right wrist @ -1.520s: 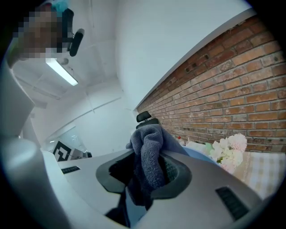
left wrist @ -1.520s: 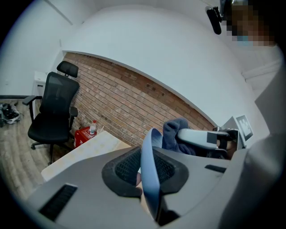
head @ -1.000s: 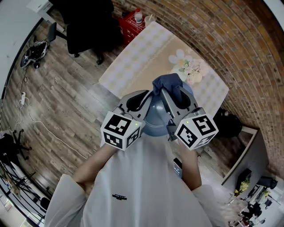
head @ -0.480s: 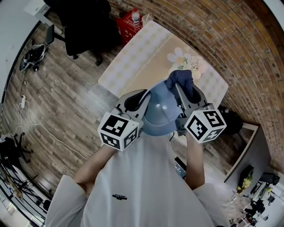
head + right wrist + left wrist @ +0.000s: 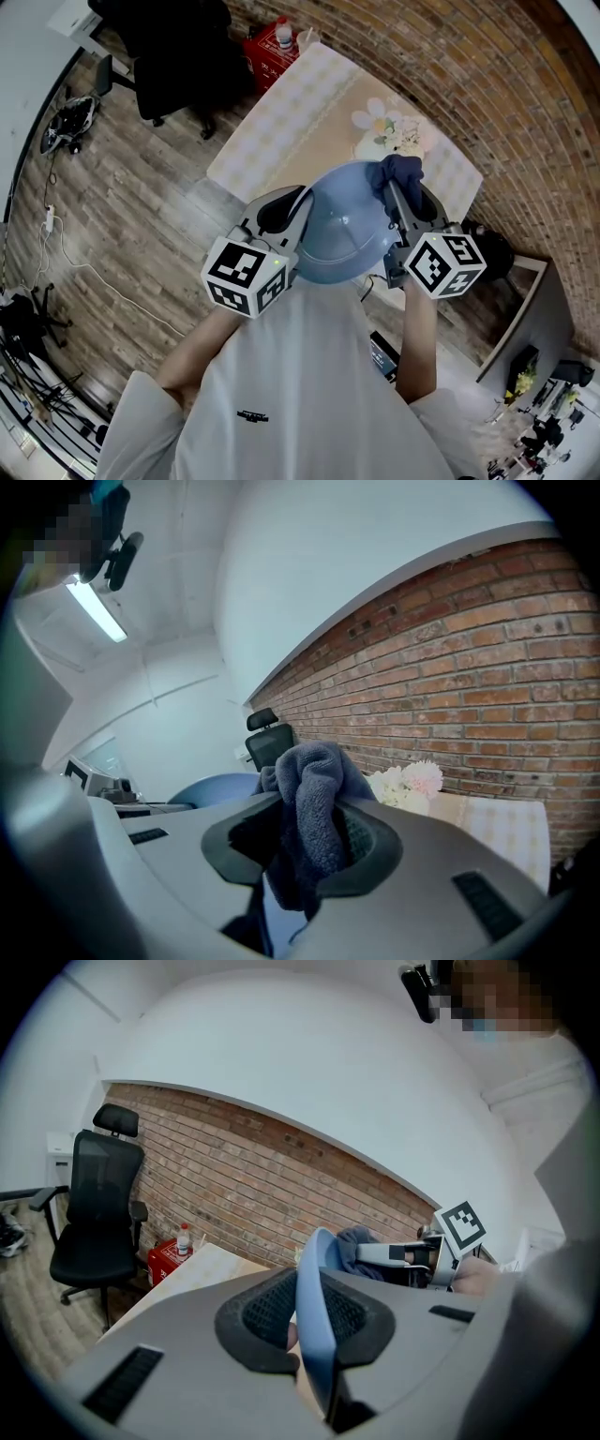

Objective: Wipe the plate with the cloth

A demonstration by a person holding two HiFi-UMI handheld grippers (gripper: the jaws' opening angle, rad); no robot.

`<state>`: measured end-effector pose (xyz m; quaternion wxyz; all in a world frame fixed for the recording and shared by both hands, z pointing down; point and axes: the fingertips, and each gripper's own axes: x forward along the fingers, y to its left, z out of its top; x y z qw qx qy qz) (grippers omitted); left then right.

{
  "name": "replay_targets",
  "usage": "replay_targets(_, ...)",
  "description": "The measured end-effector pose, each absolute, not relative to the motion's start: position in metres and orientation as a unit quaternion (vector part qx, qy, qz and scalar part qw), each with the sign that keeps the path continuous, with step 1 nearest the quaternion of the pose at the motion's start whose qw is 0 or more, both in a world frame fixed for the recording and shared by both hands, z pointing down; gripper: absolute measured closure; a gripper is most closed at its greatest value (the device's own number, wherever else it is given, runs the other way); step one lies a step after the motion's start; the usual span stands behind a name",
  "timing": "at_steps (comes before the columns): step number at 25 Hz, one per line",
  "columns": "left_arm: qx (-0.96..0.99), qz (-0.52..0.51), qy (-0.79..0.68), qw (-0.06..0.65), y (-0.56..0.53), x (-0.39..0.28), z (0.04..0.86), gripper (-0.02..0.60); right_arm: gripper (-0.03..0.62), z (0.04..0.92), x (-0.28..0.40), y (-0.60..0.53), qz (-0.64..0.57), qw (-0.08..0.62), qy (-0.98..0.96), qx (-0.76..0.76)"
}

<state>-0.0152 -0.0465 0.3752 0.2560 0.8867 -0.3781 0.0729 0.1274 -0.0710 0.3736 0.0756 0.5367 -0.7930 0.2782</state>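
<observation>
The left gripper (image 5: 312, 1309) has its fingers clenched on the rim of the round light-blue plate (image 5: 339, 236), gripping it at about 9 o'clock in the head view. The plate is held up in the air in front of the person's chest, tilted, with its hollow side towards the head camera. The right gripper (image 5: 314, 846) has its fingers clamped on a bunched dark-blue cloth (image 5: 317, 772), whose free end bulges past the fingertips. The cloth sits at the plate's rim at about 1 o'clock. Below, at 12 o'clock from the plate, stands a desk with a pale checked cover (image 5: 281, 131), with a bunch of pale flowers (image 5: 392, 133) on its far side by the brick wall (image 5: 487, 84)
</observation>
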Motion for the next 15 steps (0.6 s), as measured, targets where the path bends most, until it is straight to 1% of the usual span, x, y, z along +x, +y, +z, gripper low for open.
replay_targets(15, 0.883, 0.068, -0.379, 0.27, -0.051, -0.019, 0.376, 0.54, 0.474, 0.405, 0.154, -0.044, 0.321, 0.081, -0.76, 0.559)
